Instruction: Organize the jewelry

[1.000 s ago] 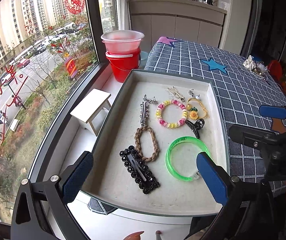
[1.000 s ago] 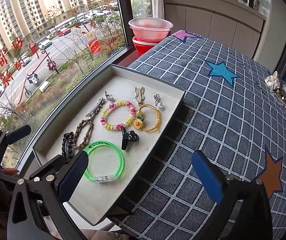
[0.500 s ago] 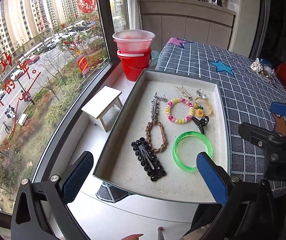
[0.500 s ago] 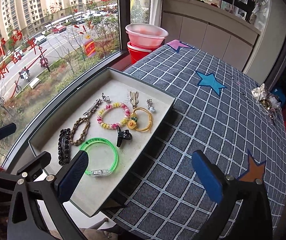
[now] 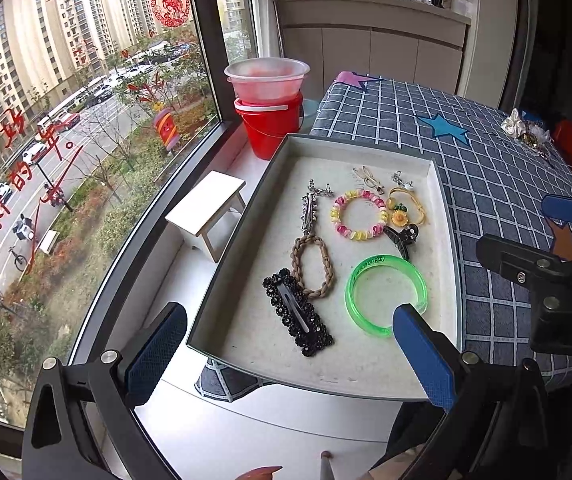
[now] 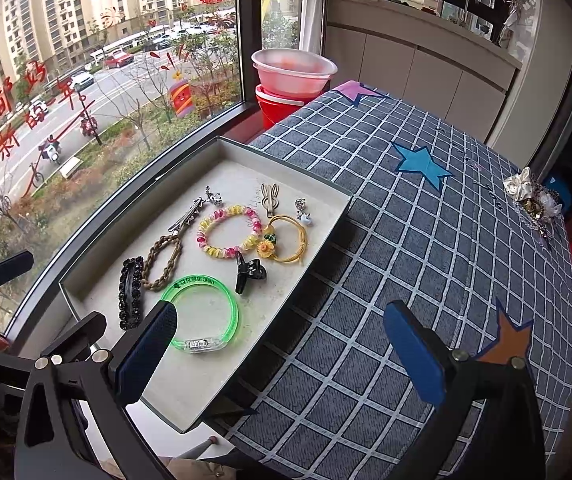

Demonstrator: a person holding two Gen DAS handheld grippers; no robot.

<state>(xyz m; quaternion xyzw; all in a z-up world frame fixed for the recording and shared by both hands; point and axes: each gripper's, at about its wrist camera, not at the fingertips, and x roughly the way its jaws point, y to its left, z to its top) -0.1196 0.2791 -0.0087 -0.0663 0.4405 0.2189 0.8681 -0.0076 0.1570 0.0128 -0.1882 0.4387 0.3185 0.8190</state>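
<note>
With every piece lying in the tray (image 5: 242, 240), both hand-held grippers, left (image 5: 289, 344) and right (image 6: 278, 344), hang wide open and empty; sorting looks done.

One tray (image 5: 242, 248) holds three bracelets (image 5: 385, 294), four hair clips (image 5: 297, 312).

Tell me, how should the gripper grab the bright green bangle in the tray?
The green bangle lies flat in the tray, so come straight down from above and pinch its thin rim, one finger inside the ring, one outside. The side toward the black claw clip looks plain and smooth. The near side carries a clear bulky piece, probably harder to pinch.
</note>
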